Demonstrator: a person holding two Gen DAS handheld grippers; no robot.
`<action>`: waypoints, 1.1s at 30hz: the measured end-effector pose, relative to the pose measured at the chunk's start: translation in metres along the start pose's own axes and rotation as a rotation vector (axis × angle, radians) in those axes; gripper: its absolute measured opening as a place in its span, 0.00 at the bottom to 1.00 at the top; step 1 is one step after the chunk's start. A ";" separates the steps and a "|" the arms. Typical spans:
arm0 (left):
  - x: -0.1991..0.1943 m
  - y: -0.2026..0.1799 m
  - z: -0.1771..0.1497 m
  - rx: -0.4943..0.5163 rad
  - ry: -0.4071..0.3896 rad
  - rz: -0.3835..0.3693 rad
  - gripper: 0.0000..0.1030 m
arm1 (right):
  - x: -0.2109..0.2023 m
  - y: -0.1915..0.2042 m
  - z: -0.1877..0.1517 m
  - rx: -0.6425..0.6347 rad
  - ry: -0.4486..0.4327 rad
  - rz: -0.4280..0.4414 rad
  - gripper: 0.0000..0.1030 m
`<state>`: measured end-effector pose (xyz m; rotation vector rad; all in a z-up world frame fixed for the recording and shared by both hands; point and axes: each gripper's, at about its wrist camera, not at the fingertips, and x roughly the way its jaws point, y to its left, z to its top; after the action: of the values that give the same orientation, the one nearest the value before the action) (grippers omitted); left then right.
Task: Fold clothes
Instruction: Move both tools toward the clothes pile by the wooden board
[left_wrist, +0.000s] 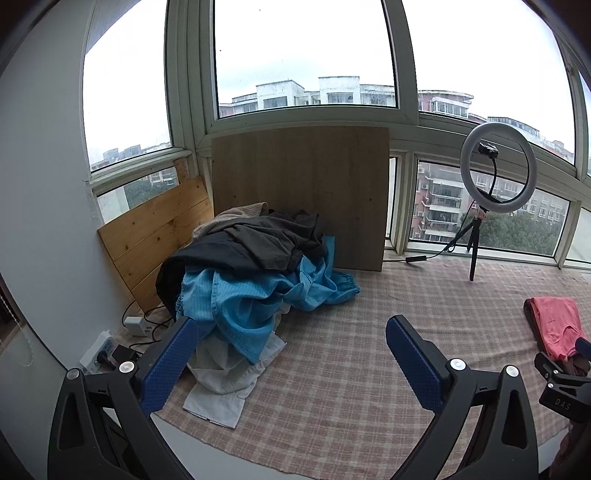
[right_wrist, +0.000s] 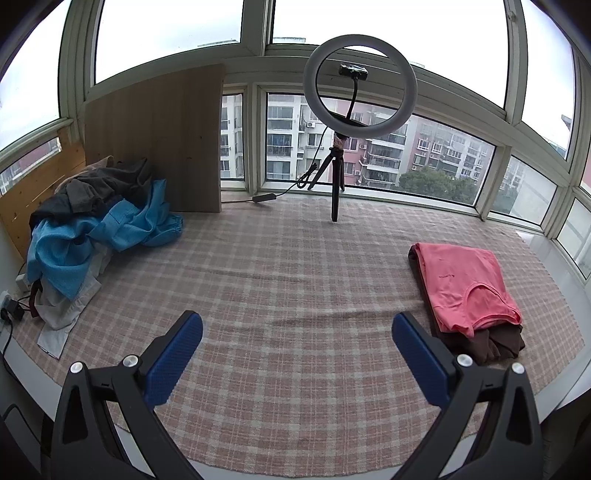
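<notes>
In the left wrist view, the letters "DAS" stand embossed on the black body of the right hand-held gripper (left_wrist: 565, 384) at the frame's right edge. In the right wrist view, the pink shirt (right_wrist: 469, 284) carries a small dark line of print on its chest, too small to read.

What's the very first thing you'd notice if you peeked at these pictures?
Probably the messy heap of clothes in the left corner, with a bright blue garment spilling out under dark ones. Next, the pink shirt folded neatly on the checked cloth at the right, on top of a brown folded piece. A ring light stands on its tripod by the window.
</notes>
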<state>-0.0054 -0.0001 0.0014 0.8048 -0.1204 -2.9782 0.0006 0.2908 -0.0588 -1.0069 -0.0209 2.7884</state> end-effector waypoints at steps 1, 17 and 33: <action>0.002 0.003 -0.002 -0.003 -0.012 0.002 0.99 | 0.000 -0.001 -0.001 -0.001 0.001 -0.001 1.00; 0.020 0.007 -0.024 -0.032 0.063 -0.006 0.99 | 0.010 0.003 -0.005 -0.015 0.002 0.072 1.00; 0.050 0.045 -0.027 -0.073 0.161 0.050 0.99 | 0.041 0.008 -0.008 -0.009 0.073 0.153 1.00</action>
<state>-0.0331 -0.0506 -0.0424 1.0120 -0.0245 -2.8396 -0.0268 0.2897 -0.0913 -1.1578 0.0555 2.8876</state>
